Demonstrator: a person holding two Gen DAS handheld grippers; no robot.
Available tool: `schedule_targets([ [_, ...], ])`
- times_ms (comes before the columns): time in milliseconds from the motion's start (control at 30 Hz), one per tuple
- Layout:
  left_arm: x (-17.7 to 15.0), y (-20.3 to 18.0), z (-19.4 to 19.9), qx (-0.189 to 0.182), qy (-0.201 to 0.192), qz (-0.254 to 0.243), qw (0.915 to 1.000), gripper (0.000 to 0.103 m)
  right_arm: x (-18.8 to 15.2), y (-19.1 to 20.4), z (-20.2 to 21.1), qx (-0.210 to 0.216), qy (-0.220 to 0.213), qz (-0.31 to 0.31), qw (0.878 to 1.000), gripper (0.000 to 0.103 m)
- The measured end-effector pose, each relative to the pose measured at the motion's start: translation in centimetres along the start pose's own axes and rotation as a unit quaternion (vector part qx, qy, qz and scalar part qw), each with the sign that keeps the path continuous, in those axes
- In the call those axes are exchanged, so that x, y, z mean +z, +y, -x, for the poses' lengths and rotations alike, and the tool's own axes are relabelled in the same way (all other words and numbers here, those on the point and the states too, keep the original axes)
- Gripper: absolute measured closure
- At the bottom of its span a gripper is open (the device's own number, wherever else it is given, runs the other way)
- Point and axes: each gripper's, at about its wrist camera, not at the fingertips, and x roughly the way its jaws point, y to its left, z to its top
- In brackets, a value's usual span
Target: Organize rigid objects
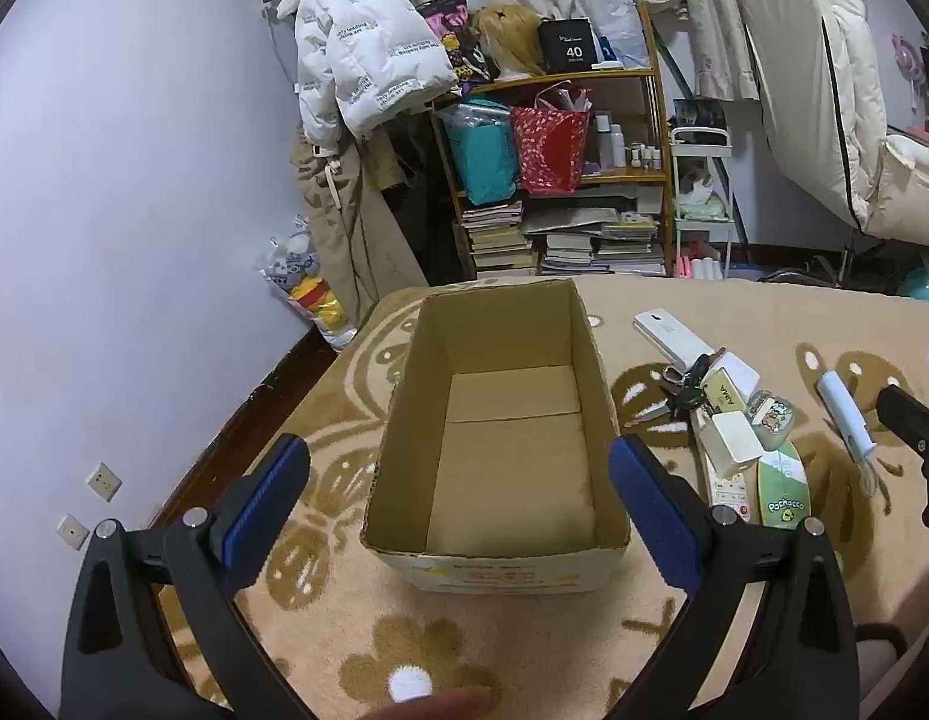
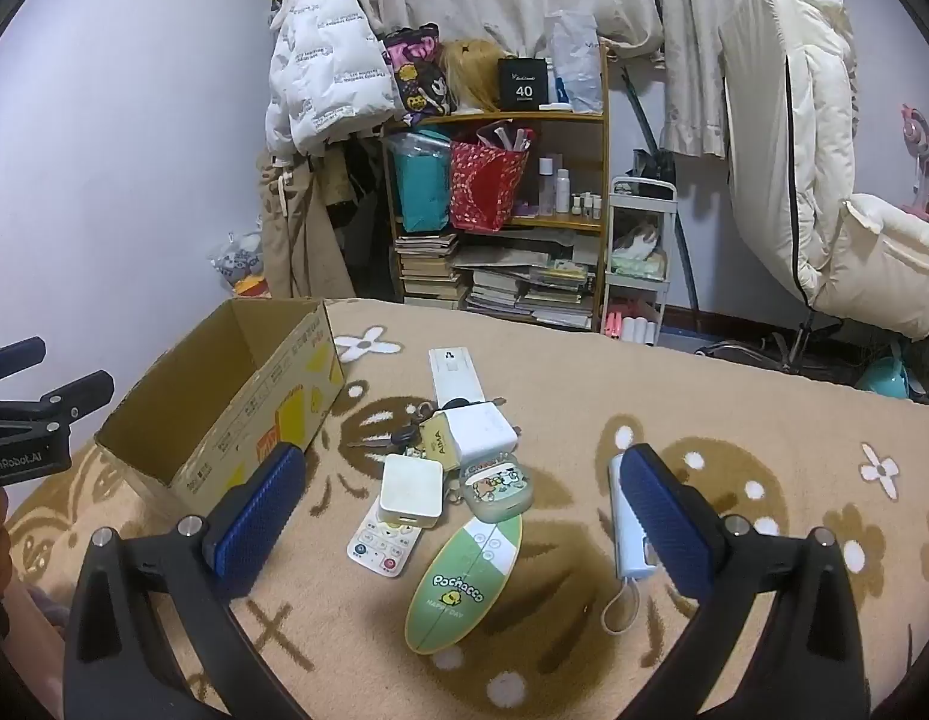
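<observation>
An open, empty cardboard box stands on the patterned blanket, and my left gripper hovers open just in front of it. To the box's right lies a cluster: a white charger cube on a white remote, a green Pochacco oval case, an earbud case, a white adapter, keys and a long white device. My right gripper is open above this cluster, holding nothing. A pale blue handheld device lies beside its right finger.
The blanket covers a bed-like surface with a wall along its left side. Beyond its far edge stand a bookshelf stuffed with books and bags, hanging coats and a white trolley. A person's fingertip shows at the bottom.
</observation>
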Motion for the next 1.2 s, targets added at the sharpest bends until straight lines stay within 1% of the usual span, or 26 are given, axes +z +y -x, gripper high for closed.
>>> schedule_targets([
  [33, 0.0, -0.1, 0.0, 0.011, 0.0, -0.009, 0.9999, 0.004, 0.0, 0.0, 0.0, -0.001, 0.001, 0.001, 1.0, 0.0],
  [300, 0.3, -0.2, 0.0, 0.002, 0.001, -0.007, 1.0, 0.004, 0.0, 0.0, -0.1, -0.002, 0.003, 0.003, 1.0, 0.0],
  [333, 0.3, 0.6, -0.1, -0.005, 0.004, 0.0, 1.0, 0.004, 0.0, 0.0, -0.1, -0.003, 0.003, 0.003, 1.0, 0.0],
  [500, 0.7, 1.1, -0.7, -0.005, 0.008, 0.002, 1.0, 0.004, 0.0, 0.0, 0.0, -0.003, 0.003, 0.004, 1.0, 0.0],
  [533, 0.3, 0.5, -0.1, -0.001, 0.004, 0.001, 1.0, 0.004, 0.0, 0.0, 0.0, -0.003, 0.003, 0.004, 1.0, 0.0],
  [967, 0.1, 0.4, 0.2, -0.01, 0.001, 0.008, 0.9999, 0.004, -0.1, 0.1, -0.1, -0.003, 0.005, 0.005, 1.0, 0.0],
  [1200, 0.2, 0.4, 0.3, -0.002, -0.003, 0.009, 1.0, 0.004, -0.1, 0.1, -0.1, -0.003, 0.005, 0.005, 1.0, 0.0],
])
